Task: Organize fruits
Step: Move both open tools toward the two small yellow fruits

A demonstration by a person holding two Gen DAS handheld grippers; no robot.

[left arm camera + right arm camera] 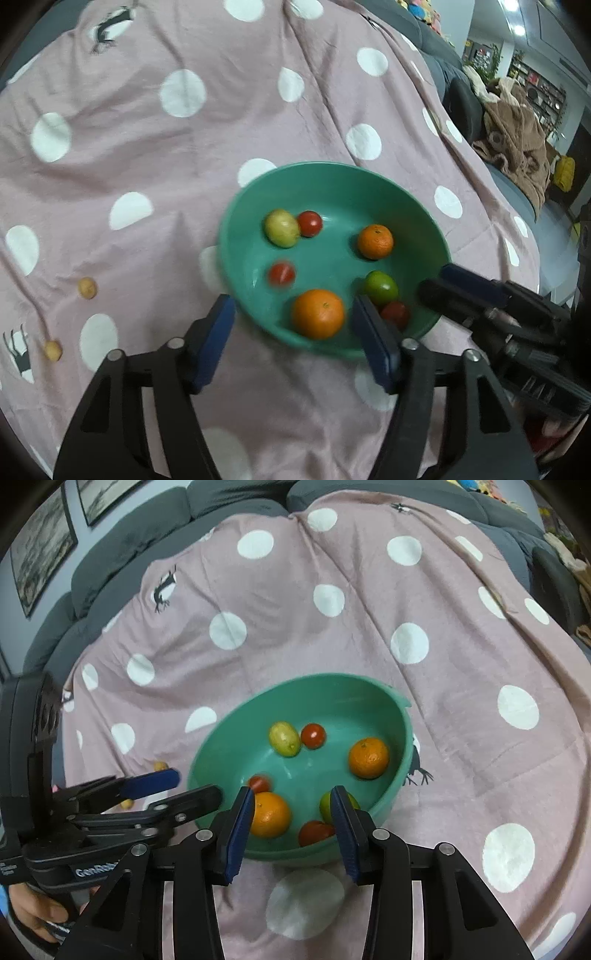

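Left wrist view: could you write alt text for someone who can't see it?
A green bowl on a pink polka-dot blanket holds two oranges, three red tomatoes and two greenish fruits. The left gripper hovers open at its near rim, the right gripper reaches in from the right, and two small yellow fruits lie outside.

Both wrist views look steeply down, close, sharing the green bowl (236,221)

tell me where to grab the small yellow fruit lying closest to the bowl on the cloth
Grip the small yellow fruit across its round middle, coming from above with the left gripper. It lies alone on the cloth, left of the bowl, with bare fabric on every side for the fingers.
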